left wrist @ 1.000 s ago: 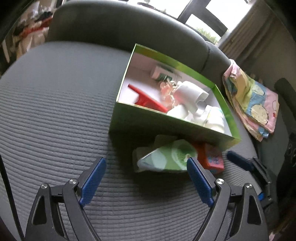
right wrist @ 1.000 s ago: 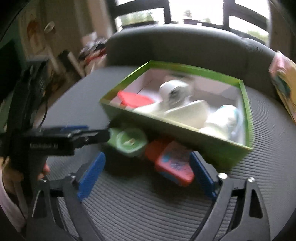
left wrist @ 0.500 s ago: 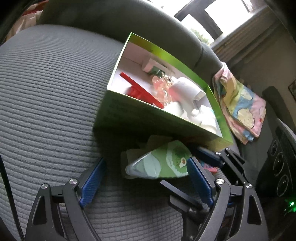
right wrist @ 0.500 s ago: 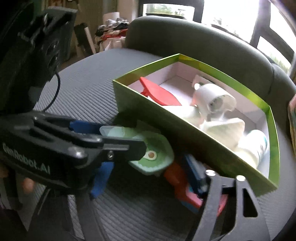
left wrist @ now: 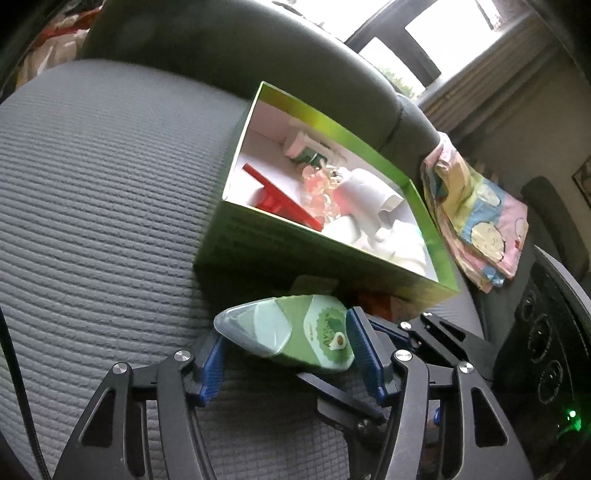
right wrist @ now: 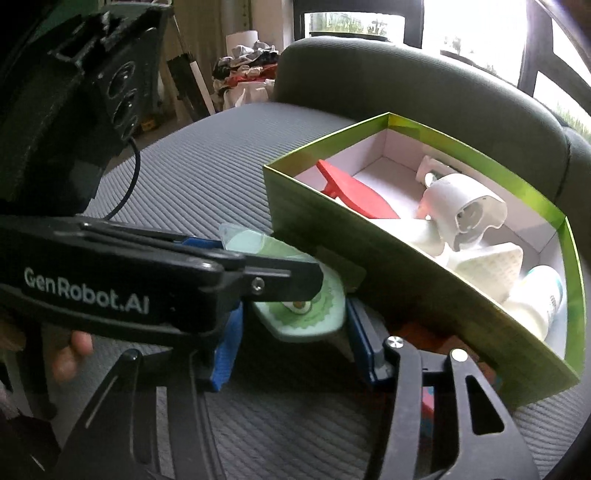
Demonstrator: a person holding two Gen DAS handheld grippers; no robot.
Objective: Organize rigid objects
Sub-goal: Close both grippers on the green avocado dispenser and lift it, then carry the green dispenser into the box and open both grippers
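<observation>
One glossy teardrop tape dispenser (left wrist: 288, 332)

A grey ribbed sofa (left wrist: 96, 192) sits beneath bright windows (right wrist: 476, 33).

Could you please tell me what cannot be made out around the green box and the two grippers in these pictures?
- Orange object: mostly hidden behind the green box in the left wrist view.
- Right hand-held gripper: whether it grips anything is unclear; the left hand-held gripper crosses it.
- Green case: print too small.
</observation>
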